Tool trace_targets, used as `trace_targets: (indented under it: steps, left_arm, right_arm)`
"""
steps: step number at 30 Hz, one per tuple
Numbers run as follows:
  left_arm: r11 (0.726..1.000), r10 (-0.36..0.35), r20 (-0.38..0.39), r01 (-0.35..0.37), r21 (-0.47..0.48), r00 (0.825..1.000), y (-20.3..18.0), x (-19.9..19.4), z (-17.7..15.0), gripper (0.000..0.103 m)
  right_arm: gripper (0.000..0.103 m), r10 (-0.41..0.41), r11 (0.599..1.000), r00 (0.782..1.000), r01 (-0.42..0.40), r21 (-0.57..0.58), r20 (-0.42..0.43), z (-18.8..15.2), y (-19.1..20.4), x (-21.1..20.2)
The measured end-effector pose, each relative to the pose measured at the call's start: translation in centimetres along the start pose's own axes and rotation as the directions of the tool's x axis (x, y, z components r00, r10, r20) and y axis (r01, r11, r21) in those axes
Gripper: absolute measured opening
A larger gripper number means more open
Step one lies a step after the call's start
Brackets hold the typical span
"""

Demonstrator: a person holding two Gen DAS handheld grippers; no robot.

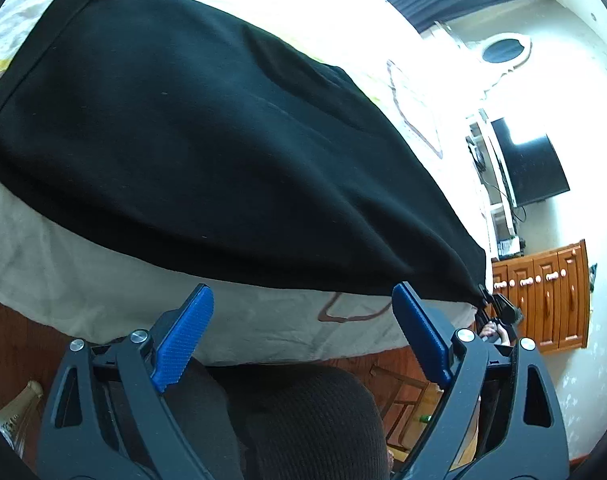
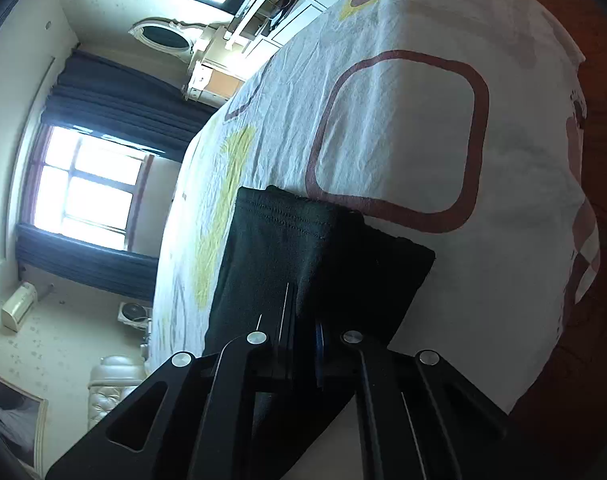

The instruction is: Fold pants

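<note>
Black pants (image 1: 207, 148) lie flat across a bed with a white patterned sheet (image 1: 103, 280), reaching to its near edge. My left gripper (image 1: 301, 292) hangs just in front of that edge, its blue pads (image 1: 183, 340) wide apart with nothing between them. At the far right corner of the pants, my right gripper (image 1: 499, 310) pinches the cloth and pulls it to a point. In the right wrist view, the right gripper (image 2: 301, 320) is shut on the black pants (image 2: 303, 240), and the stitched hem end lies ahead on the sheet (image 2: 403, 132).
A dark ribbed fabric shape (image 1: 303, 420) sits below the left gripper, above a wooden floor (image 1: 11, 340). A wooden cabinet (image 1: 551, 296) and a wall screen (image 1: 531, 168) stand beyond the bed. A window with dark curtains (image 2: 87, 188) is on the far side.
</note>
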State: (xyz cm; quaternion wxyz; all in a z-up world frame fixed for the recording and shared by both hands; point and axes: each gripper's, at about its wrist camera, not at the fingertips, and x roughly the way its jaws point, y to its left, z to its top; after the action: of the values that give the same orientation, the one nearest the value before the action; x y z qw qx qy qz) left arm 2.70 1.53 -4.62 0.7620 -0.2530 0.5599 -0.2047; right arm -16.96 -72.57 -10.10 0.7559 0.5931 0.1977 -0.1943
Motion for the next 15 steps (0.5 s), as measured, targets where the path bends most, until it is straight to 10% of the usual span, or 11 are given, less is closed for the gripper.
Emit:
trace_targets:
  steps: [4,15]
  left_arm:
    - [0.999,-0.031,-0.033,0.031,0.016,0.999,-1.0,0.9,-0.5,0.091]
    - [1.0,-0.007,-0.065,0.007,0.015,0.998,-1.2,1.5,-1.7,0.091]
  right_arm:
    - [0.067,0.201,0.978,0.979,-0.2,0.064,-0.011,-1.7,0.1,-0.6]
    - [0.067,0.332,0.918,0.829,-0.394,-0.048,-0.45,-13.2,5.9,5.7]
